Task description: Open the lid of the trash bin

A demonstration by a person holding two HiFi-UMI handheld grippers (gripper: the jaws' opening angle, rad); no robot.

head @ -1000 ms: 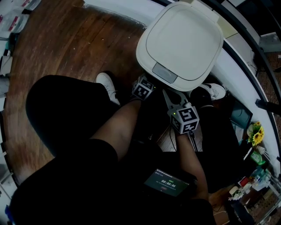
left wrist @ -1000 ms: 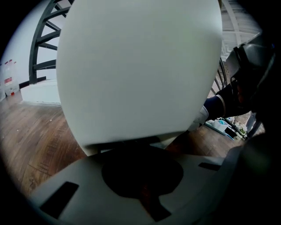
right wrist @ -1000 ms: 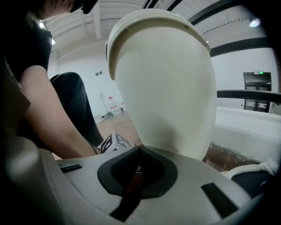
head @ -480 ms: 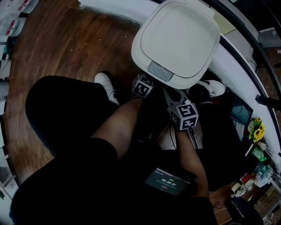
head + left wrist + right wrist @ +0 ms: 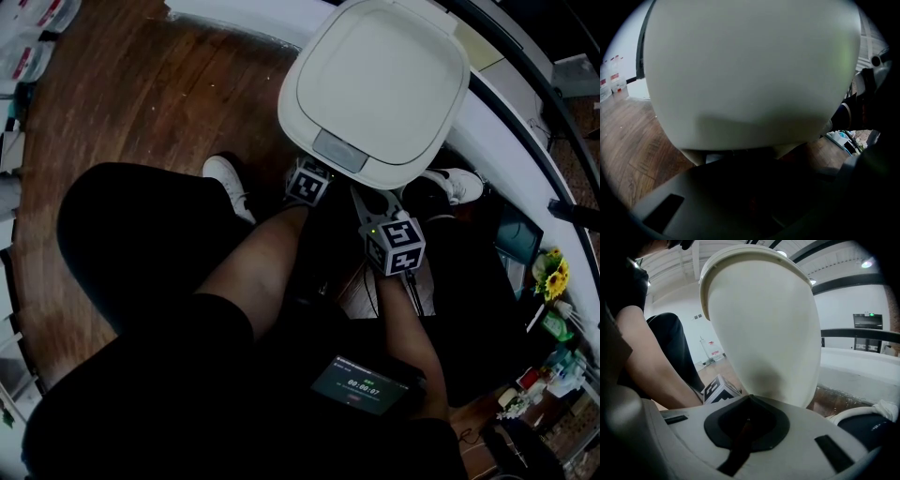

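Head view, lid [image 5: 380, 80] front edge beside left gripper [image 5: 309, 178], fingers too dark, right gripper [image 5: 367, 202] fingers together

Bare forearms [image 5: 258, 267]; black clothing [image 5: 141, 234]; white shoes [image 5: 225, 180]; black-and-white marker cubes [image 5: 307, 184]

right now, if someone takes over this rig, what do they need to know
Left gripper: jaws look together in the dim view, nothing held, close up to the front of the trash bin, below its top.
Right gripper: jaws together, empty, tips at the bin's front wall.
Lid: closed. Its grey button sits at the front edge, above both grippers.
Done: both grippers are at the bin.
Left: open the lid, probably by pressing that button.
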